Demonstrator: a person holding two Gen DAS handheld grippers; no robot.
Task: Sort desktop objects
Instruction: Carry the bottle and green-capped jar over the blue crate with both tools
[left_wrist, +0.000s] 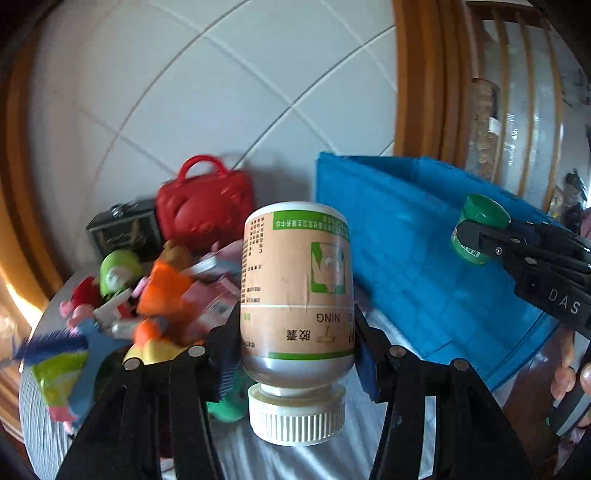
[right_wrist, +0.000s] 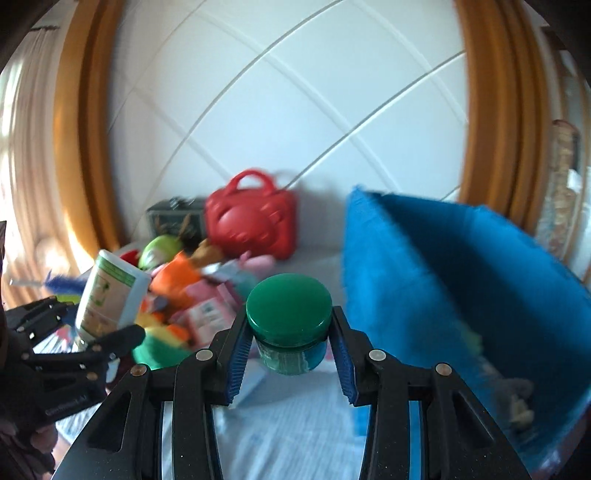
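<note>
Both grippers are up off the table, each with something clamped. On the left gripper (left_wrist: 297, 354), the jaws pinch a pill bottle (left_wrist: 295, 288) about its lower body; the bottle hangs upside down, its white ribbed cap (left_wrist: 297, 415) pointing at the camera and its peach-and-green label reading inverted. Over on the right gripper (right_wrist: 291, 354), the blue pads (right_wrist: 238, 354) squeeze a small green jar (right_wrist: 290, 319) from either side, lid up, jar upright. From the left camera that jar (left_wrist: 478, 229) shows off to the right, in front of the blue bin (left_wrist: 406, 240). From the right camera the bin (right_wrist: 461, 277) stands open just beside the jar, with some blurred things lying at its bottom. Behind, against the white tiled wall, sit a red case (left_wrist: 205, 206) and a dark box (left_wrist: 123, 227), touching. A heap of toys (left_wrist: 162, 291) covers the table's left side, on a pale striped cloth (right_wrist: 288, 435).
</note>
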